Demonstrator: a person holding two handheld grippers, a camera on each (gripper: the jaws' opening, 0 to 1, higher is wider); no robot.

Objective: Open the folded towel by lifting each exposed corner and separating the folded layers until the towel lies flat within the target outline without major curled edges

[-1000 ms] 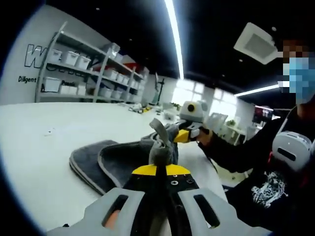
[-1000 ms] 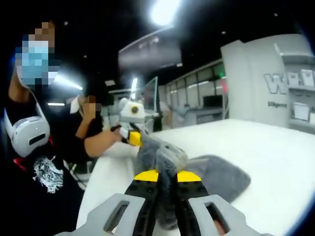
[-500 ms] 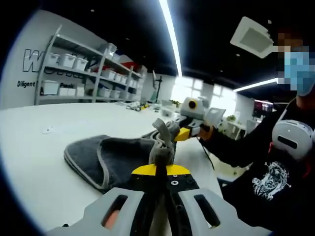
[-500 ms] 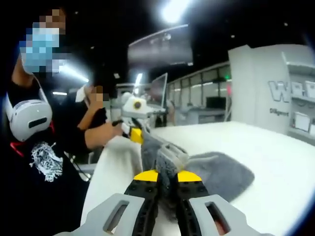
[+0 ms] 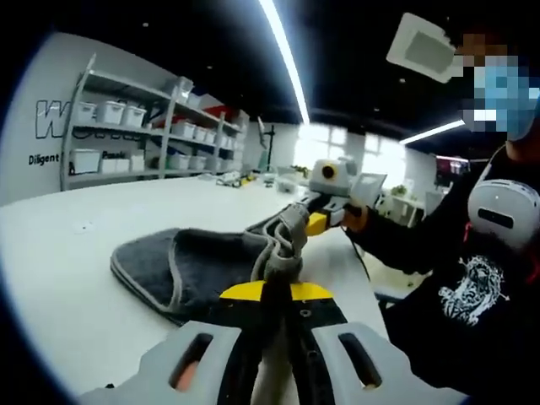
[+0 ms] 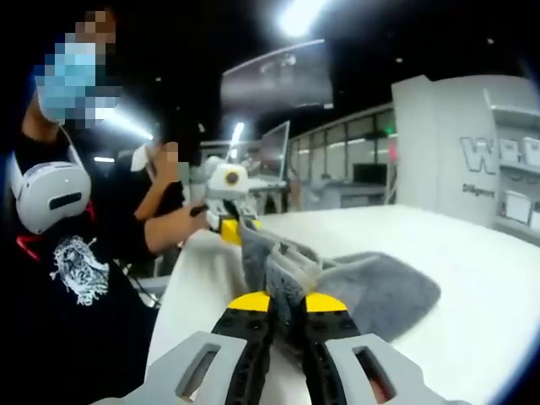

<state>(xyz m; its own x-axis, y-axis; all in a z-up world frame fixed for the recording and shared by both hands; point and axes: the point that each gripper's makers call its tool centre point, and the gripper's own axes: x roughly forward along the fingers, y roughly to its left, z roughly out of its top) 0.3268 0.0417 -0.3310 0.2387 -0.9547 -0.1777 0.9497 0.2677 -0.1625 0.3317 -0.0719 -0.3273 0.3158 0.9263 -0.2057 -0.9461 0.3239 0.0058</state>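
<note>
A grey towel (image 5: pixel 198 266) with a pale hem lies partly folded on the white table (image 5: pixel 59 245), its near edge lifted. My left gripper (image 5: pixel 276 278) is shut on one corner of that edge. The right gripper (image 5: pixel 314 221) enters the left gripper view from the right, clamped on the other corner. In the right gripper view the towel (image 6: pixel 380 287) stretches from my right gripper (image 6: pixel 287 297), shut on its corner, back to the left gripper (image 6: pixel 232 228) held in a hand.
Shelves (image 5: pixel 126 126) with white bins stand along the far wall behind the table. A person in a black shirt (image 5: pixel 472 295) stands at the table's edge (image 6: pixel 173 287), close to both grippers. Open tabletop (image 6: pixel 489 278) lies beyond the towel.
The two grippers have drawn a little further apart with the towel's lifted edge between them, and more of the towel's upper layer has spread out over the table.
</note>
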